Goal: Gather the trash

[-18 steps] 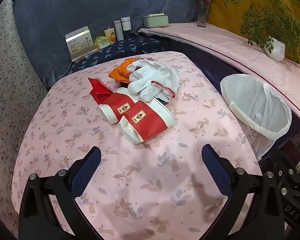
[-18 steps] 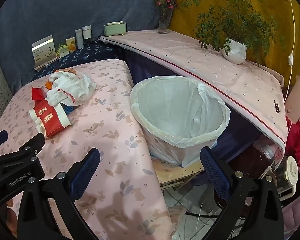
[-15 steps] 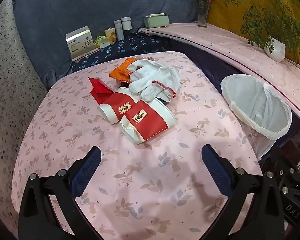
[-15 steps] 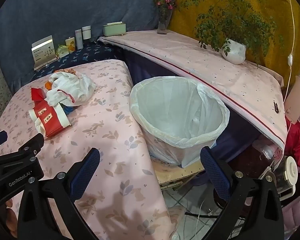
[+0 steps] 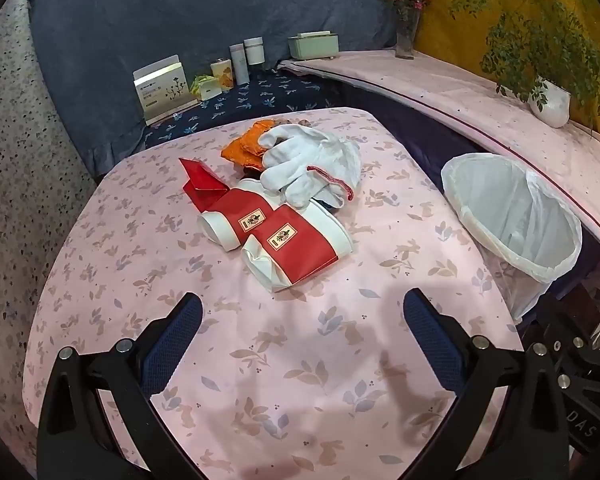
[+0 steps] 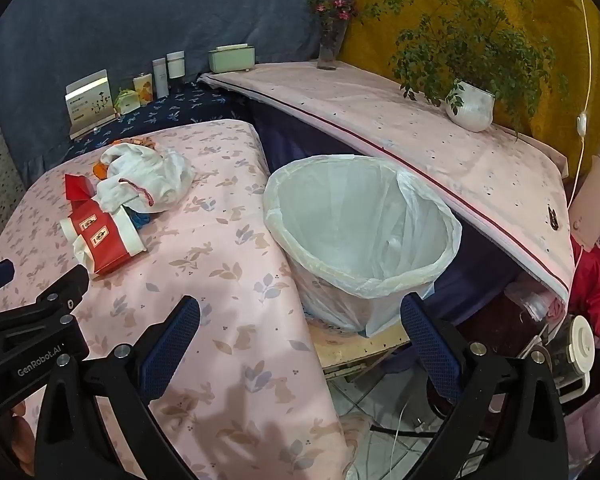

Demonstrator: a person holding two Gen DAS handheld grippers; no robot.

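Two flattened cups (image 5: pixel 276 240) lie mid-table (image 5: pixel 340 360), edges clear.

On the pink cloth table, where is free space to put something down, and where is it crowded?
Free: the wide patch of the pink rabbit-print tablecloth between the red-and-white paper cups and the open left gripper, and the strip between the cups and the white-lined trash bin. Crowded: the far middle, where cups, white cotton gloves and orange wrapper overlap.

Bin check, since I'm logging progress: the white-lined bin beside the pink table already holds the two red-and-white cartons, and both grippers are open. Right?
Not quite. The bin is empty in the right wrist view; the two red-and-white cartons lie on the pink table. Left gripper and right gripper are open.
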